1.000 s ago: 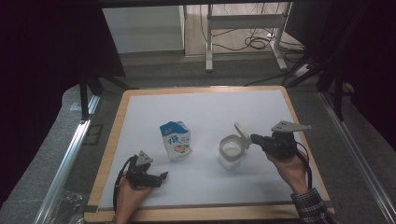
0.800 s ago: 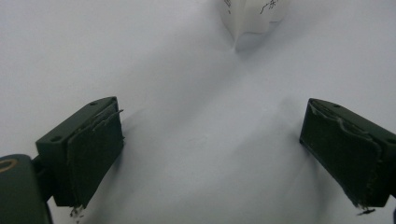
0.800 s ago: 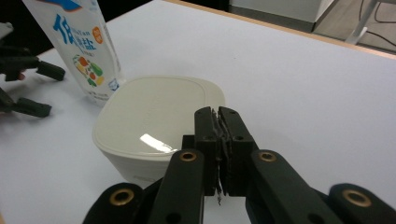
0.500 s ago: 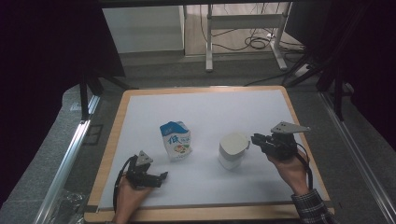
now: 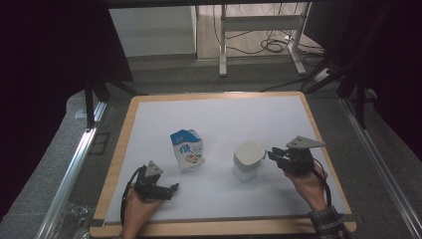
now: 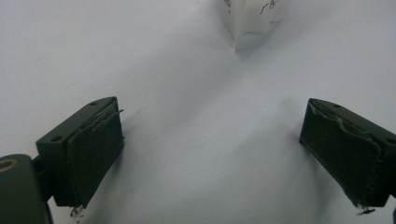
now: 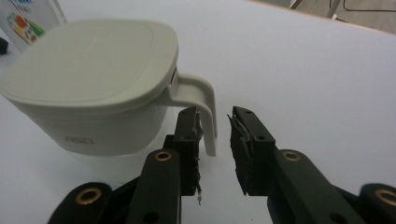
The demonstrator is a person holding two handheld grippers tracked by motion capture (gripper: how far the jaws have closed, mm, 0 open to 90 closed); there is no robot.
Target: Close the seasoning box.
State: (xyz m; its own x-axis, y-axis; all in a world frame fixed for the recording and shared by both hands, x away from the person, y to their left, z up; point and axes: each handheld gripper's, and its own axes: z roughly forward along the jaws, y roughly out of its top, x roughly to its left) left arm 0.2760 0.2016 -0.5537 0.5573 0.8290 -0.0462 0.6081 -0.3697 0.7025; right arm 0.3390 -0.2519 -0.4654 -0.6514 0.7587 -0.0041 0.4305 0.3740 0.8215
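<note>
Straddling the handle of the white lidded jug without pressing on it, your right hand-held gripper had its jaws a little apart; they had just been opening, the handle between them, one pad close beside it and a gap on the other side. You had the jug upright on the white counter, lid down, right of the small milk carton and apart from it. Your left hand-held gripper lay released near the front edge, jaws wide over bare counter, aimed toward the carton.
</note>
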